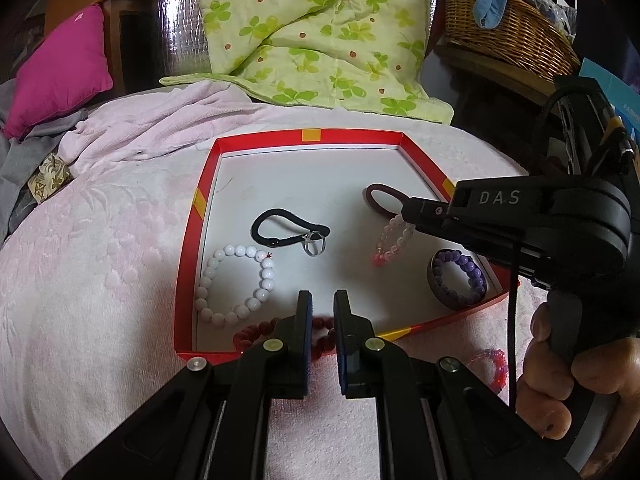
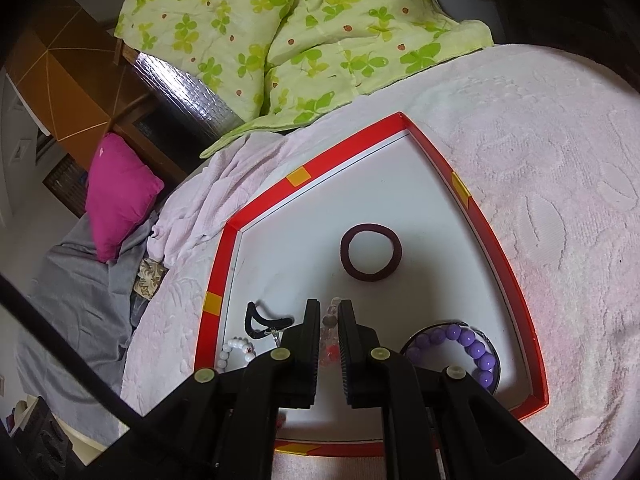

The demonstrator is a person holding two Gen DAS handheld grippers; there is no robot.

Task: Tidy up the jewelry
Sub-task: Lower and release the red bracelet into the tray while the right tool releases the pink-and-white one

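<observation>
both grippers hang over the red tray (image 1: 200, 216) on the pale pink blanket (image 1: 100, 240), jaws nearly closed with only a thin gap showing. the left gripper (image 1: 323, 300) grips nothing; it sits above the tray's near edge, right over a dark red bead bracelet (image 1: 244, 334) that lies against the near wall. the right gripper (image 2: 329, 312) comes in from the right side, its tips low over the pale pink bead bracelet (image 1: 394, 240) in the middle of the tray. those beads show in the narrow gap between its jaws, but whether they're pinched, can't tell. elsewhere in the tray: a white bead bracelet (image 1: 236, 280) near left, a black hair tie (image 1: 280, 226) with a silver ring (image 1: 314, 243) touching it, a maroon hair tie (image 2: 371, 258) toward the far side, and a purple bead bracelet (image 1: 460, 276) near right. one pink bracelet (image 1: 494, 366) lies outside on the blanket. a hand (image 1: 576, 380) grips the right tool's handle.
</observation>
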